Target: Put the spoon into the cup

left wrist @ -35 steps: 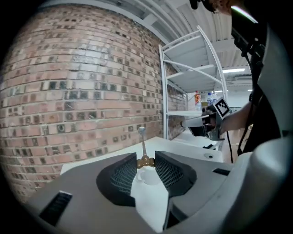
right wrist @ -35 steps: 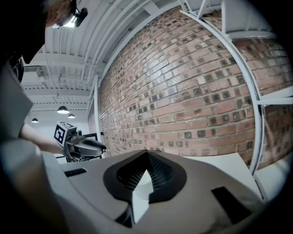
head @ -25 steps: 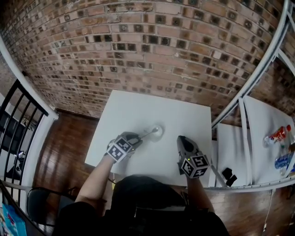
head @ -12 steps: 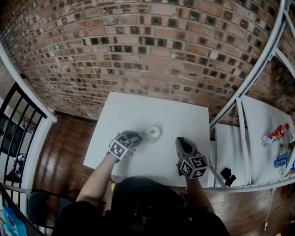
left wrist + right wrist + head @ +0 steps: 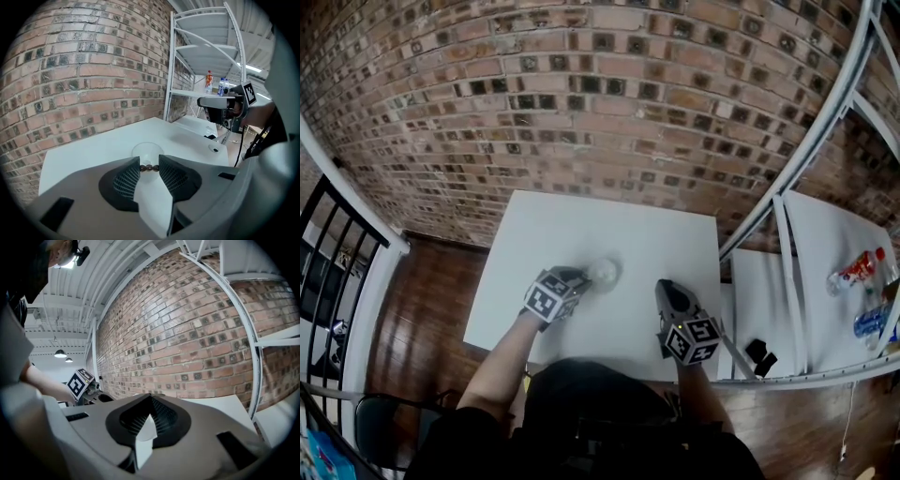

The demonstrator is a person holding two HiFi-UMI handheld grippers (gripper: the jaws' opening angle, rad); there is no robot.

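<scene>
A clear cup [image 5: 604,273] stands near the middle of the white table [image 5: 609,220]. My left gripper [image 5: 581,279] is right against its near side. In the left gripper view the cup [image 5: 147,150] sits just beyond the jaw tips. A short brown beaded piece, the spoon [image 5: 149,167], spans the gap between them, and my left gripper [image 5: 149,167] is shut on it. The rest of the spoon is hidden. My right gripper [image 5: 667,287] hovers at the table's right front, apart from the cup. Its jaws [image 5: 150,399] meet with nothing between them.
A brick wall backs the table. A white metal rack [image 5: 787,244] stands to the right, with bottles [image 5: 860,272] on its shelf and a black object [image 5: 757,354] at its front edge. A black railing [image 5: 337,234] runs along the left, over wooden floor.
My left gripper has slid closer to the cup. The thin spoon shaft seen earlier between gripper and cup no longer shows. The right gripper has stayed put.
</scene>
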